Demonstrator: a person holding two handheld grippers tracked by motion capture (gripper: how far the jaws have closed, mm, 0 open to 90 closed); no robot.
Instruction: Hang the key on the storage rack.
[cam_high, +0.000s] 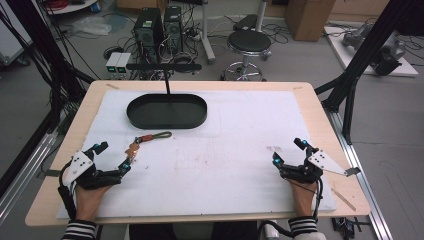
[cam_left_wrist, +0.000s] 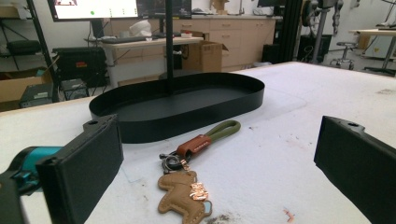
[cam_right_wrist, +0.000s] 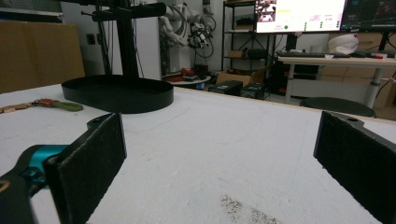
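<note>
The keychain (cam_high: 145, 141) lies flat on the white mat (cam_high: 225, 150), left of centre and just near of the black tray (cam_high: 166, 111). In the left gripper view it shows up close: a brown leather charm (cam_left_wrist: 183, 198) at the near end, a metal ring (cam_left_wrist: 170, 162) in the middle, then a brown tab leading to an olive loop (cam_left_wrist: 223, 129) that points toward the tray. The loop end stops just short of the tray wall, not touching it.

The left hand-held gripper (cam_high: 114, 159) rests low on the mat at the near left, jaws spread wide and released, nothing between the pads. The charm sits just beyond its right-hand fingertip, in line with the gap, apart from both jaws.

The tray is a long oval with a low rim, and a black post (cam_high: 167, 82) rises from its far side with a crossbar on top.

Over at the near right, the right hand-held gripper (cam_high: 289, 153) also sits low on the mat, jaws wide and released, with bare mat ahead of it. It is well apart from the keychain. The mat covers most of the wooden bench (cam_high: 320, 112).
</note>
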